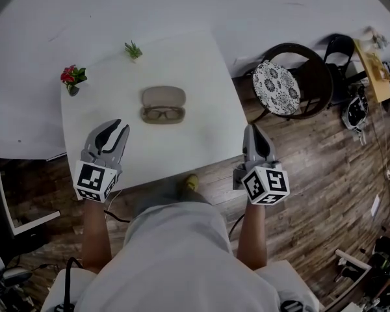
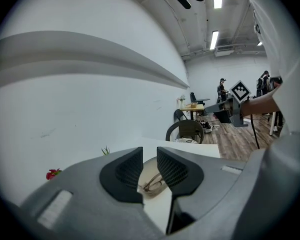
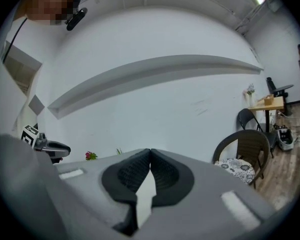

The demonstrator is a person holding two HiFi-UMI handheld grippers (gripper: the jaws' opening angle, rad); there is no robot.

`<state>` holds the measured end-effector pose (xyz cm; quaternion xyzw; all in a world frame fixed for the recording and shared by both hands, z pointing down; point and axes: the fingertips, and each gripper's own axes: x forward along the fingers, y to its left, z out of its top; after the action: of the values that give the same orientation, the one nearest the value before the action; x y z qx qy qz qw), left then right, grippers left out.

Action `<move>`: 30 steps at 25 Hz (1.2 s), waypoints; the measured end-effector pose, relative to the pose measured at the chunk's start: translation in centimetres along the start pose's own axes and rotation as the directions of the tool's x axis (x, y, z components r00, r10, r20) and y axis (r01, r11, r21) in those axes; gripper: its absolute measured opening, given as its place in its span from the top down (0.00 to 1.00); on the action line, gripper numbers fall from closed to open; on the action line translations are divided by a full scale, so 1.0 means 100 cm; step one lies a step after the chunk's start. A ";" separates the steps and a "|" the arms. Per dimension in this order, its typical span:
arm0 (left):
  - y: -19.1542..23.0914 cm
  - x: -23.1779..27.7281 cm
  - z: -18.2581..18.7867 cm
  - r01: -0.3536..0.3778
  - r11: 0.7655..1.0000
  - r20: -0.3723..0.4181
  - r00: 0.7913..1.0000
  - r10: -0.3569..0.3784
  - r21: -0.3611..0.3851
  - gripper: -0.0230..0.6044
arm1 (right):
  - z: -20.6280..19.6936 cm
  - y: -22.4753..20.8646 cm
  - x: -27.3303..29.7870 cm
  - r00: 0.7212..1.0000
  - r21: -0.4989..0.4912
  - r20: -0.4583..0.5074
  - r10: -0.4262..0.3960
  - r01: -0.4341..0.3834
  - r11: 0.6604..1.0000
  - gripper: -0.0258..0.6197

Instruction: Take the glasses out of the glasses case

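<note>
An open tan glasses case [image 1: 162, 96] lies in the middle of the white table [image 1: 201, 77], its lid laid back. A pair of brown-framed glasses [image 1: 162, 114] rests in the near half. My left gripper [image 1: 120, 127] hovers over the table's near left part, short of the case, open with a narrow gap and nothing in it. In the left gripper view the glasses [image 2: 153, 184] show between the fingers [image 2: 177, 171] of the left gripper [image 2: 150, 160]. My right gripper [image 1: 252, 131] is at the table's near right edge, shut and empty; its tips [image 3: 150, 153] touch.
A small red-flowered plant [image 1: 72, 77] stands at the table's left edge and a small green plant [image 1: 133, 49] at its far side. A dark wicker chair with a patterned cushion [image 1: 277, 87] stands to the right on the wooden floor. The person's legs are below the near edge.
</note>
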<state>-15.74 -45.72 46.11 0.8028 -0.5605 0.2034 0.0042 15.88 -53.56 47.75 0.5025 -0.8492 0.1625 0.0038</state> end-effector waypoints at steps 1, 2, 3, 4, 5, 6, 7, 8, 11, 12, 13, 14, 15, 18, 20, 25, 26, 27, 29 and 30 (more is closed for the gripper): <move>0.001 0.005 0.000 0.012 1.000 -0.005 1.000 -0.012 0.008 0.81 | 0.001 -0.002 0.002 1.000 0.004 0.000 -0.005 0.005 1.000 0.96; 0.001 0.009 0.000 0.024 1.000 -0.013 1.000 -0.024 0.019 0.81 | 0.002 -0.003 0.005 1.000 0.000 -0.002 -0.010 0.010 1.000 0.96; 0.002 0.014 0.000 0.036 0.999 -0.022 0.999 -0.035 0.032 0.81 | 0.003 -0.004 0.007 1.000 -0.005 -0.004 -0.015 0.015 1.000 0.96; 0.003 0.019 0.000 0.049 0.998 -0.030 0.998 -0.048 0.045 0.81 | 0.003 -0.005 0.010 1.000 -0.008 -0.007 -0.018 0.018 1.000 0.96; 0.004 0.025 0.000 0.064 0.996 -0.037 0.997 -0.062 0.058 0.81 | 0.004 -0.006 0.012 1.000 -0.010 -0.008 -0.021 0.021 1.000 0.96; 0.004 0.031 0.001 0.080 0.994 -0.043 0.996 -0.077 0.072 0.81 | 0.004 -0.007 0.015 1.000 -0.010 -0.008 -0.025 0.025 1.000 0.96; 0.005 0.037 0.001 0.099 0.991 -0.049 0.994 -0.095 0.087 0.81 | 0.004 -0.007 0.018 1.000 -0.012 -0.009 -0.028 0.028 1.000 0.96; 0.004 0.042 0.001 0.118 0.988 -0.057 0.992 -0.113 0.099 0.81 | 0.003 -0.007 0.021 0.999 -0.015 -0.011 -0.031 0.031 0.999 0.96; 0.003 0.057 -0.006 0.180 0.976 -0.095 0.981 -0.170 0.121 0.81 | 0.000 -0.004 0.029 0.999 -0.033 -0.022 -0.036 0.035 0.999 0.96; 0.002 0.062 -0.010 0.203 0.971 -0.112 0.975 -0.190 0.126 0.81 | -0.002 -0.003 0.030 0.999 -0.036 -0.027 -0.037 0.036 0.999 0.96; 0.000 0.068 -0.013 0.228 0.964 -0.131 0.969 -0.211 0.135 0.81 | -0.003 -0.002 0.032 0.999 -0.036 -0.031 -0.037 0.035 0.999 0.96; -0.002 0.073 -0.017 0.254 0.956 -0.152 0.961 -0.232 0.147 0.81 | -0.004 -0.002 0.034 0.999 -0.036 -0.035 -0.036 0.035 0.999 0.96; -0.004 0.079 -0.021 0.278 0.947 -0.173 0.953 -0.250 0.160 0.81 | -0.006 -0.002 0.036 0.999 -0.037 -0.040 -0.036 0.035 0.999 0.96; -0.004 0.101 -0.033 0.318 0.931 -0.221 0.935 -0.277 0.179 0.81 | -0.013 -0.002 0.043 0.997 -0.047 -0.064 -0.041 0.038 0.998 0.96; -0.004 0.117 -0.041 0.338 0.925 -0.242 0.925 -0.293 0.175 0.81 | -0.016 -0.002 0.047 0.996 -0.049 -0.077 -0.041 0.037 0.998 0.96; -0.019 0.150 -0.066 0.452 0.866 -0.356 0.862 -0.361 0.215 0.81 | -0.020 -0.003 0.051 0.994 -0.061 -0.095 -0.045 0.040 0.997 0.96; -0.023 0.154 -0.072 0.479 0.849 -0.380 0.845 -0.377 0.222 0.81 | -0.021 -0.003 0.052 0.994 -0.068 -0.100 -0.048 0.042 0.997 0.96; -0.028 0.158 -0.079 0.506 0.833 -0.402 0.827 -0.393 0.226 0.81 | -0.022 -0.003 0.052 0.993 -0.078 -0.106 -0.050 0.042 0.996 0.96; -0.034 0.165 -0.092 0.549 0.804 -0.444 0.794 -0.416 0.230 0.81 | -0.026 -0.002 0.054 0.992 -0.097 -0.119 -0.052 0.040 0.994 0.96; -0.035 0.169 -0.099 0.565 0.792 -0.463 0.780 -0.421 0.231 0.81 | -0.028 -0.002 0.056 0.991 -0.103 -0.126 -0.051 0.038 0.994 0.96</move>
<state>-10.90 -57.28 61.52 0.8529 -0.2673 0.4479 0.0231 12.88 -57.63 51.38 0.5092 -0.8427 0.1513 0.0873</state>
